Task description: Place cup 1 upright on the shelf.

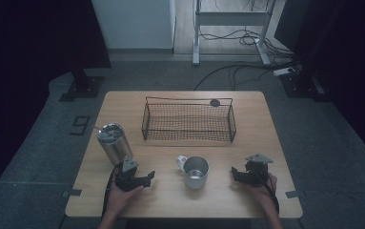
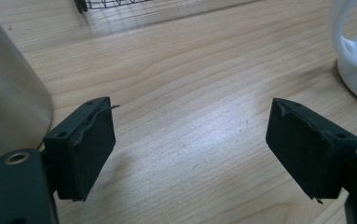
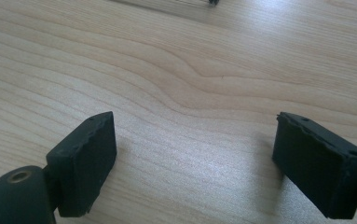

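1. Mug: the white enamel mug with a side handle point(image 1: 195, 172) stands upright in the lower centre of the high view, on the light wooden table point(image 1: 180, 152), between the two grippers and apart from both.
2. Orientation: the mug's long axis is vertical, mouth up. Its handle points toward the upper left of the frame, roughly toward the brushed-steel tumbler with a lid point(image 1: 115, 143).
3. Left gripper point(image 1: 147, 176): it lies low at the lower left, with the tumbler just behind it. Its jaws stand apart with bare table between them; the left gripper view shows the mug's handle point(image 2: 353, 46) at the upper right edge.
4. Right gripper point(image 1: 234, 172): it sits at the lower right, jaws apart over bare wood, nothing between them.
5. Black wire mesh basket point(image 1: 188, 121): it sits empty above the mug, toward the far side of the table.
6. Risk, left side: a sideways sweep toward the mug could strike the handle and spin or tip the mug.
7. Risk, tumbler: lifting the left gripper carelessly could knock the tall tumbler over.
8. Risk, grip: a pinch on the thin rim may slip; the enamel looks smooth.
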Motion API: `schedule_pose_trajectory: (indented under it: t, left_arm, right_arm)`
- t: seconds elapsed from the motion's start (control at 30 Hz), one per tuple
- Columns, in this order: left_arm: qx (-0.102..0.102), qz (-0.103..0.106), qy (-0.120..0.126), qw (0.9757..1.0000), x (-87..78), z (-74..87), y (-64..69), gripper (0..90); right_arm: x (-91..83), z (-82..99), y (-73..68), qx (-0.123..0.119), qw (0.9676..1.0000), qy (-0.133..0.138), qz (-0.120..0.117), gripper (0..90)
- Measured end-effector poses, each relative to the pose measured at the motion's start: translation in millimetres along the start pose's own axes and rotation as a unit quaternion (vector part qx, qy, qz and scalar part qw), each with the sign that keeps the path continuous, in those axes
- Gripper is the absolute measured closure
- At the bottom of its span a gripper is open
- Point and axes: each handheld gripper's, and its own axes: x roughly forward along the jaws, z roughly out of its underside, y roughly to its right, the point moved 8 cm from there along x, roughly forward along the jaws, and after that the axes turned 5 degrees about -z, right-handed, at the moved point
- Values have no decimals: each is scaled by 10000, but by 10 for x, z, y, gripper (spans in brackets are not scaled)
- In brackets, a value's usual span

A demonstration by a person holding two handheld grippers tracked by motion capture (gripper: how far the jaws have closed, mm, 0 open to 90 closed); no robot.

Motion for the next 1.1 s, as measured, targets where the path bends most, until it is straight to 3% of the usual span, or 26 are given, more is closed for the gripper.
schedule_pose_trajectory:
  t: [0.2, 0.33, 0.53, 0.7, 0.77, 1.1]
  left_arm:
    - [-65, 21, 169, 9998, -38, -33, 1, 159]
    - [-309, 82, 241, 9992, -63, -65, -7, 172]
    - [-164, -114, 391, 9990, -88, -72, -5, 185]
    - [-97, -69, 502, 9987, -140, -106, 25, 190]
    - [-97, -74, 307, 9995, -181, -86, 18, 203]
    - [-121, 74, 486, 9987, -309, -188, -36, 189]
  right_arm:
    - [0, 0, 2, 1, 10000, 4, 20, 132]
    - [1, -2, 2, 20, 10000, 5, 25, 133]
    - [1, -2, 2, 17, 10000, 6, 25, 133]
    - [1, -2, 2, 20, 10000, 6, 21, 134]
    - [1, -2, 2, 19, 10000, 6, 22, 133]
    - [12, -13, 8, 29, 10000, 6, 35, 135]
